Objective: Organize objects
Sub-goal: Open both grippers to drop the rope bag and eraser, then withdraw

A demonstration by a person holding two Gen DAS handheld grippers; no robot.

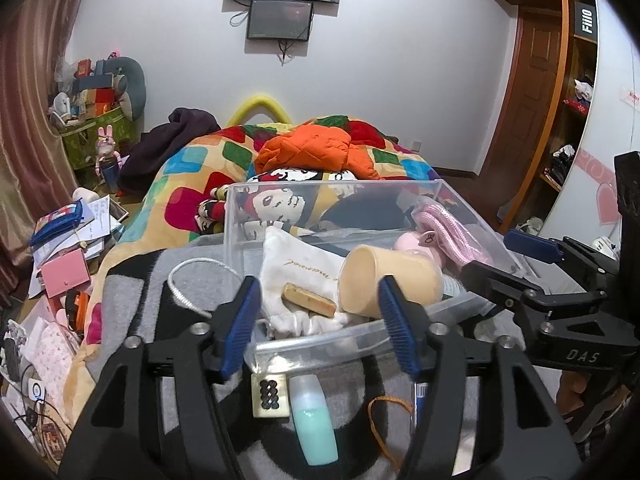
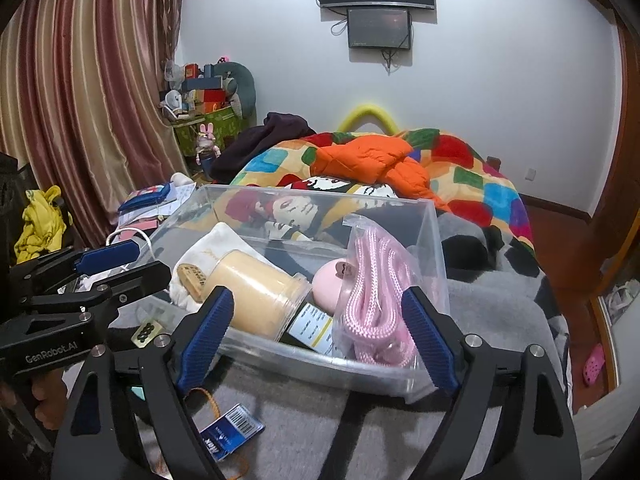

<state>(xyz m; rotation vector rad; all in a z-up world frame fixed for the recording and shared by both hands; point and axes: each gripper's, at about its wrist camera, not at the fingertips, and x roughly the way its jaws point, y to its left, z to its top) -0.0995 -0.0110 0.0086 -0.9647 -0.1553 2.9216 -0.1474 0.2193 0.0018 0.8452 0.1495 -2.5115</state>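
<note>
A clear plastic box (image 1: 320, 340) (image 2: 320, 364) sits on a grey blanket. It holds a white pouch (image 1: 296, 268), a tan block (image 1: 308, 300), a cream cup (image 1: 384, 280) (image 2: 256, 292) on its side, a pink round object (image 2: 332, 280) and bagged pink rope (image 2: 376, 292). In front of the box lie a mahjong tile (image 1: 270, 396), a mint bottle (image 1: 314, 420), an orange cord (image 1: 384, 412) and a blue barcode tag (image 2: 232, 428). My left gripper (image 1: 320, 324) (image 2: 120, 268) is open over the box's near left rim. My right gripper (image 2: 318, 338) (image 1: 516, 264) is open over the near right rim. Neither grips anything.
The bed beyond carries a colourful quilt (image 1: 192, 168) and an orange jacket (image 1: 316, 152). A white cable (image 1: 192, 280) loops left of the box. Papers and boxes (image 1: 68, 240) crowd the floor at left by the curtain (image 2: 80, 100). A wooden wardrobe (image 1: 540, 100) stands right.
</note>
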